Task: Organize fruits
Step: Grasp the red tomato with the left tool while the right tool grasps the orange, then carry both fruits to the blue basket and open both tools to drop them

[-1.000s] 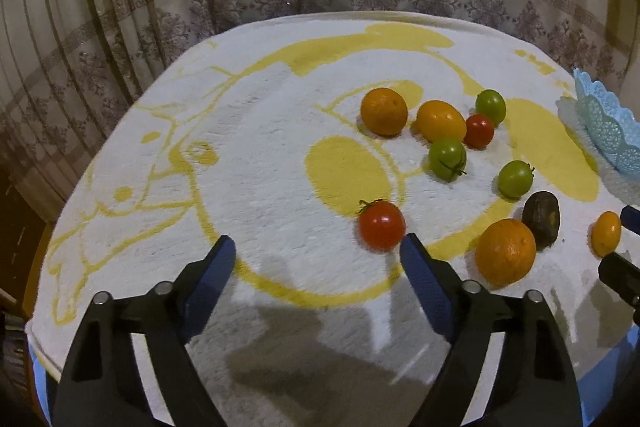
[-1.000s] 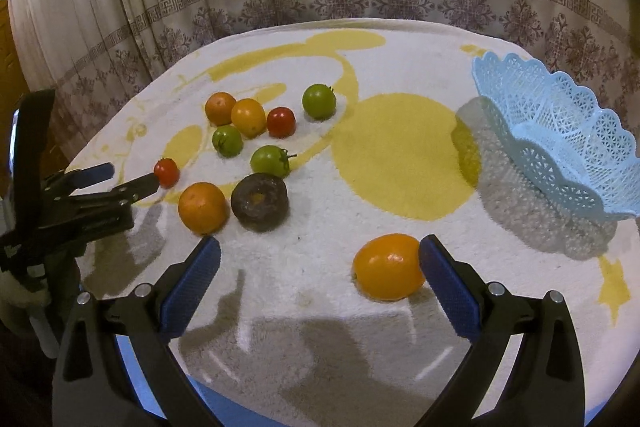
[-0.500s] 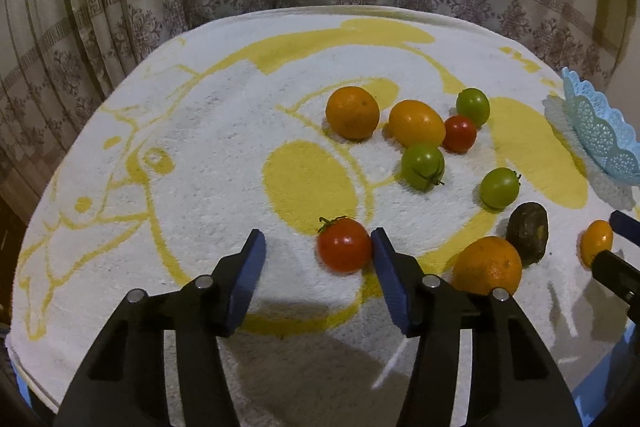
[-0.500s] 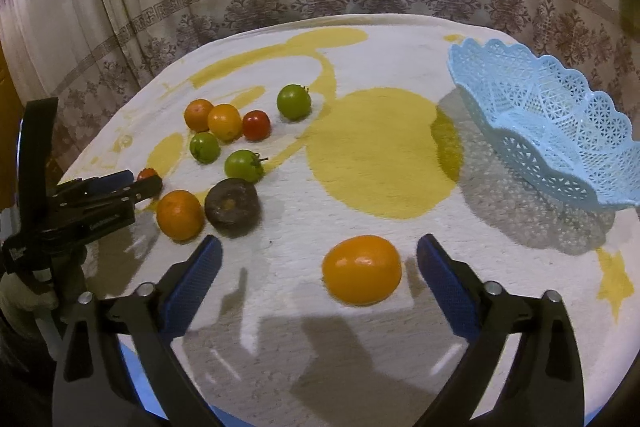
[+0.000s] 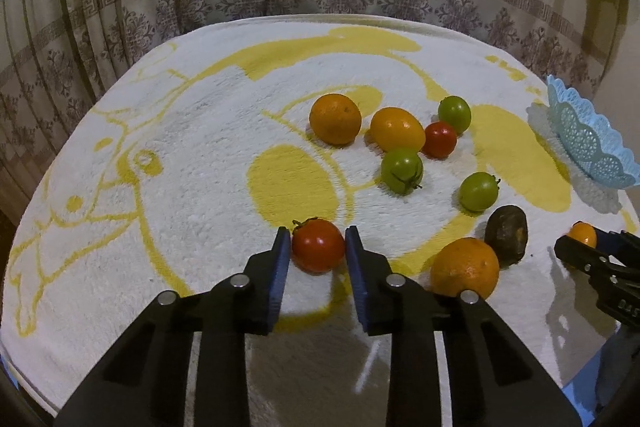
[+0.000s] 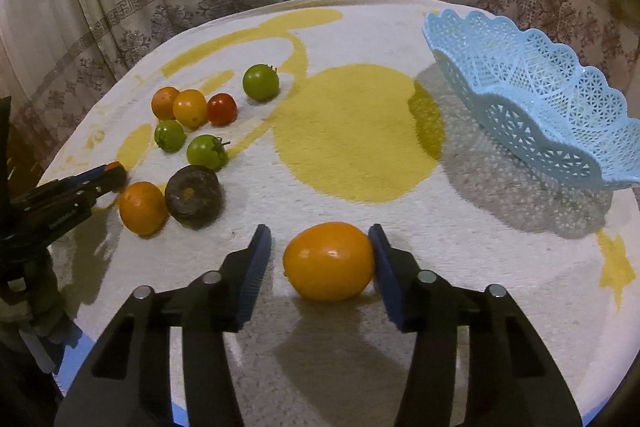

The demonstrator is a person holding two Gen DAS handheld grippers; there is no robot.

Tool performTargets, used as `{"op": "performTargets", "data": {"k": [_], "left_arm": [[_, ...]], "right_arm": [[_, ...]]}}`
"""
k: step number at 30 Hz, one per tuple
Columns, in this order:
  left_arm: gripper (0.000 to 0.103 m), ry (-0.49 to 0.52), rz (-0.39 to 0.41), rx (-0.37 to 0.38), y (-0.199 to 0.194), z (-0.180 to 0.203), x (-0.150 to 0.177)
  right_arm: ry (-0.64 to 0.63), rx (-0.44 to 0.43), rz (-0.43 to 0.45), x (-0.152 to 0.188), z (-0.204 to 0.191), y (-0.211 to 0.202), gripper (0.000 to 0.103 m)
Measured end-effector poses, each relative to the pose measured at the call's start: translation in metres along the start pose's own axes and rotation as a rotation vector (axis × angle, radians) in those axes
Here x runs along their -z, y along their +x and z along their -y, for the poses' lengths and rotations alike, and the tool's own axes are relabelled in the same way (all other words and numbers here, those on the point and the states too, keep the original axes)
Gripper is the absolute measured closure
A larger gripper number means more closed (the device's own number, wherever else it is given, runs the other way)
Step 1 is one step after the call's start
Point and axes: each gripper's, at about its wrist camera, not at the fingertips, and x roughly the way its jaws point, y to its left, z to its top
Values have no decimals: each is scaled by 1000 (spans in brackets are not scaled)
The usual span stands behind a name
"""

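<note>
The left tool [image 5: 314, 243] sits low at 6 o'clock on the counter [image 5: 192, 131], its blue pads [image 5: 281, 255] closed in tight against both sides of a red tomato [image 5: 318, 245]; the jaws have just been closing onto it. From that tomato, an orange [image 5: 335, 119] lies toward 12 o'clock, and a yellow fruit [image 5: 397, 129], a green tomato [image 5: 401, 170], a small red tomato [image 5: 440, 139] and two more green ones cluster toward 1 o'clock. At 3 o'clock of the gripped tomato rest a second orange [image 5: 465, 267] and a dark fruit [image 5: 507, 235], touching or nearly so. Further right, the right tool [image 6: 320, 259] straddles a yellow tomato [image 6: 329, 261] that lies on the cloth: its jaws have just been closing, the right pad [image 6: 384, 267] touches the skin, the left pad stands a little clear. The blue basket [image 6: 532, 99] stands at 2 o'clock of that tomato, well apart, tilted on the cloth.
</note>
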Motion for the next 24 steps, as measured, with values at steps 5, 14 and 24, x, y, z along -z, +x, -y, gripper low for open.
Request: {"op": "performTargets", "data": {"k": [5,14,24], "left_arm": [[75,-15,18,19,-8,0,0],[75,-6,67,28,-31,6,-9],[75,56,150,72,-62,39,-34]], "right_arm": [[9,-8,5,-2,3,-4,60],[10,-24,70,-12,1,-30,60],[99,36,214,-39,48,-78,60]]}}
